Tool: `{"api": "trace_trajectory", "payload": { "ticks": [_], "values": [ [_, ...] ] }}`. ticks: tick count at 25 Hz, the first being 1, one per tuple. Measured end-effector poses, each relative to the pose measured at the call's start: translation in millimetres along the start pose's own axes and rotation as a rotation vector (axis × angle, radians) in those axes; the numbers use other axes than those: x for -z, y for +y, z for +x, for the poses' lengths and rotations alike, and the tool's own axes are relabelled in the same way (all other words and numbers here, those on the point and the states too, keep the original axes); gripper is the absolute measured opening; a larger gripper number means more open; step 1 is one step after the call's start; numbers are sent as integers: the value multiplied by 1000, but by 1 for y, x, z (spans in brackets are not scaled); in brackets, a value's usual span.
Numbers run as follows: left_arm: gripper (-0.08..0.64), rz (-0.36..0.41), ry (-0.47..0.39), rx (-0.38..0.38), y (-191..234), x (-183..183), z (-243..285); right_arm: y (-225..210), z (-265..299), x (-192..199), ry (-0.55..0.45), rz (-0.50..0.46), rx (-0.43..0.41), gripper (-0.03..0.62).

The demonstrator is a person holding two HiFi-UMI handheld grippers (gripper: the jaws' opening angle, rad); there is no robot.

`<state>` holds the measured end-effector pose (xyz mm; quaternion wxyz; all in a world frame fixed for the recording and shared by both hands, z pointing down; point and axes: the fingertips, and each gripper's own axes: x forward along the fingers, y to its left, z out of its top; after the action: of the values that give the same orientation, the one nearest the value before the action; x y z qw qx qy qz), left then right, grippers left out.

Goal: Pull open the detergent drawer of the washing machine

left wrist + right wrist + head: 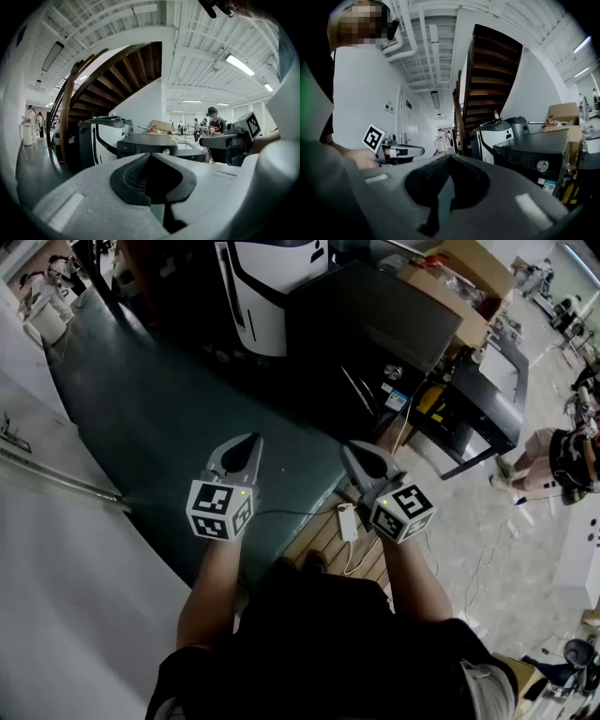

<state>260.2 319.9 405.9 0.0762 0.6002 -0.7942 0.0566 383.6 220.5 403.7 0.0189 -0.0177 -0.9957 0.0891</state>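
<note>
The washing machine (370, 320) is a dark front-loader standing some way ahead of me, top centre in the head view. It shows in the left gripper view (146, 144) and in the right gripper view (534, 157), with a silver knob (542, 166) on its control panel. I cannot make out the detergent drawer from here. My left gripper (249, 443) and right gripper (352, 454) are held side by side over the dark green floor, well short of the machine. Both are shut with nothing between the jaws. Each gripper appears in the other's view: the right gripper (226, 140), the left gripper (401, 151).
A white and black appliance (270, 287) stands left of the washing machine, under a wooden staircase (490, 79). Cardboard boxes (464, 282) sit behind the machine. A white wall (56, 549) runs along my left. A white power adapter (347, 521) with cable lies on the floor.
</note>
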Motion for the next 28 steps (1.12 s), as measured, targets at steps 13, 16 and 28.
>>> {"api": "trace_trajectory", "payload": {
  "ticks": [13, 16, 28],
  "values": [
    [11, 12, 4, -1, -29, -2, 9, -20, -32, -1, -10, 11, -12, 2],
    [11, 13, 2, 4, -42, -2, 15, -23, -42, 2, -11, 40, -17, 2],
    [11, 33, 13, 11, -79, -4, 28, -36, -65, 22, 11, 137, -59, 2]
  ]
}}
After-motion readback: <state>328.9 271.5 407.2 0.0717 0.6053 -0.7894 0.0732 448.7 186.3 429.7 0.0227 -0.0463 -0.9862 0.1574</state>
